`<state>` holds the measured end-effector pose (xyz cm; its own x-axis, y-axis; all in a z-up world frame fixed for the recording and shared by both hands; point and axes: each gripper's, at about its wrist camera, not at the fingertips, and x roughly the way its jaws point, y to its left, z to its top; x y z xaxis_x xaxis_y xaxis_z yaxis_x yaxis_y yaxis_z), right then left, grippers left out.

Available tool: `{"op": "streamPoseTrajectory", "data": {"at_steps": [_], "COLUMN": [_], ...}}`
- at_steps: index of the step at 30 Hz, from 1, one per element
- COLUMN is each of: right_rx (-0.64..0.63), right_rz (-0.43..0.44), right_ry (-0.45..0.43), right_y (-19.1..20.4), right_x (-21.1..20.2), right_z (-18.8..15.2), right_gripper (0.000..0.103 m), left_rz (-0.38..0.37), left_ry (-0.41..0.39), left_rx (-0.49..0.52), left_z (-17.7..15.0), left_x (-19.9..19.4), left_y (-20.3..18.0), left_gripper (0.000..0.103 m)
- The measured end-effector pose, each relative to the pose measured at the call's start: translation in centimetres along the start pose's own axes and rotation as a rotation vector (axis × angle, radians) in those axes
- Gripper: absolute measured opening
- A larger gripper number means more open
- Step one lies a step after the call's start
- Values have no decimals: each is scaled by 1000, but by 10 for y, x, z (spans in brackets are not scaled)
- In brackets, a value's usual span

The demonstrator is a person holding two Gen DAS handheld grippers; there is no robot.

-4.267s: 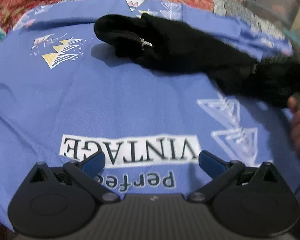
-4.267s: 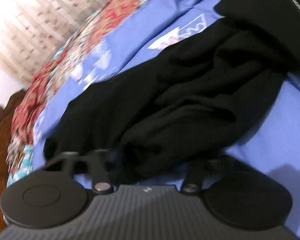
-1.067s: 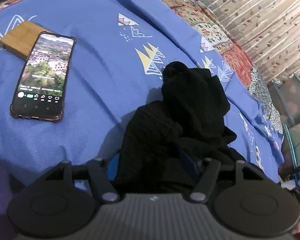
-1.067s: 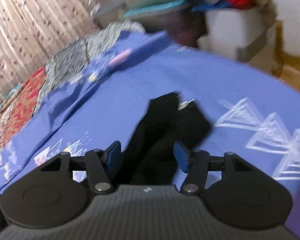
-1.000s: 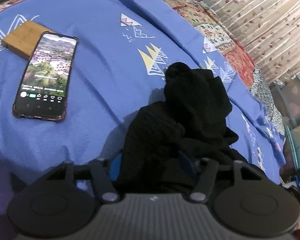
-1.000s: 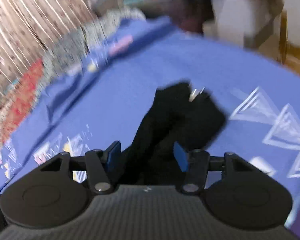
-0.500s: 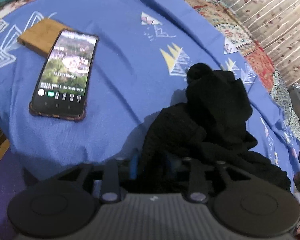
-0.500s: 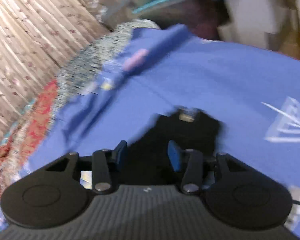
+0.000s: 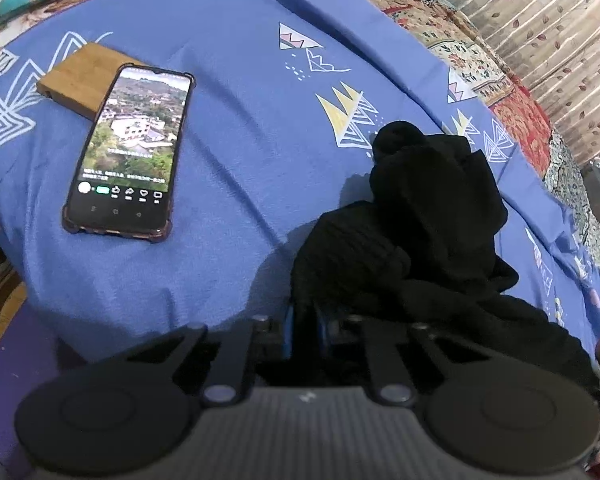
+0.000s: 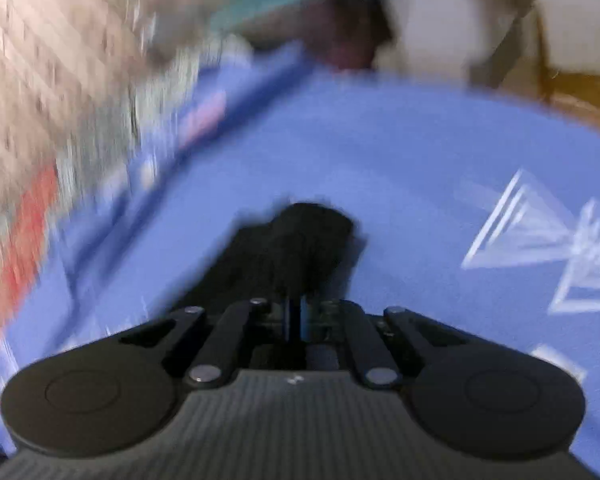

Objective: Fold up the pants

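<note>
A: Check left gripper (image 9: 305, 334).

B: Nearest the left camera. Jaws just drawn together, blue pads pinching the near edge of the pants (image 9: 428, 240). Cloth clamped between them.

A: Check right gripper (image 10: 295, 320).

B: Jaws just drawn together too, pads nearly touching. Black cloth runs straight out from between them, so read as a pinch on another part of the pants (image 10: 296, 248). Right view blurred; exact edge gripped cannot be told.

A: Locate pants.

B: On the blue sheet (image 9: 240, 128), bunched in a dark, rumpled heap just beyond the left gripper, trailing off to the right. No flat panel, no crease, no aligned legs visible.

A: Judge progress.

B: Early stage. Both grips taken; nothing folded yet. Remaining, by judgement: lift and spread flat, lay leg on leg, then fold lengthwise sections over.

A: List anything farther out.

B: Left of the heap, well apart from it: phone (image 9: 128, 152), screen lit, resting partly on a wooden block (image 9: 76, 80). Beyond the sheet's far edge: patterned quilt (image 9: 512, 104), then curtain (image 9: 548, 20).

A: Note hazards.

B: Phone and block clear of the heap for now; possible snag if the cloth gets spread that way.
</note>
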<state>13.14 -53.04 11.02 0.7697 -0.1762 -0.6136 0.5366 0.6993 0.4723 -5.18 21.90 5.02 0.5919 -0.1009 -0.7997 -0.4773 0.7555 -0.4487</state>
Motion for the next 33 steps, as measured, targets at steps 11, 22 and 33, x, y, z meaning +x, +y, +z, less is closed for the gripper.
{"op": "streamPoseTrajectory", "data": {"at_steps": [11,22,33], "right_rx": [113,-127,-739], "right_rz": [-251,-99,408], "right_ry": [59,-81,328], "right_y": [-80,18,262], "right_x": [-56,-112,-76], "right_z": [7,-25,-169], "right_gripper": [41,42,46], "left_rz": [26,-68,-160], "left_ry": [46,-180,-173], "left_rx": [96,65,274], "left_z": [-27,22,52], "left_x": [3,-19,69], "left_y": [6,30,-87], "left_gripper": [42,45,76]}}
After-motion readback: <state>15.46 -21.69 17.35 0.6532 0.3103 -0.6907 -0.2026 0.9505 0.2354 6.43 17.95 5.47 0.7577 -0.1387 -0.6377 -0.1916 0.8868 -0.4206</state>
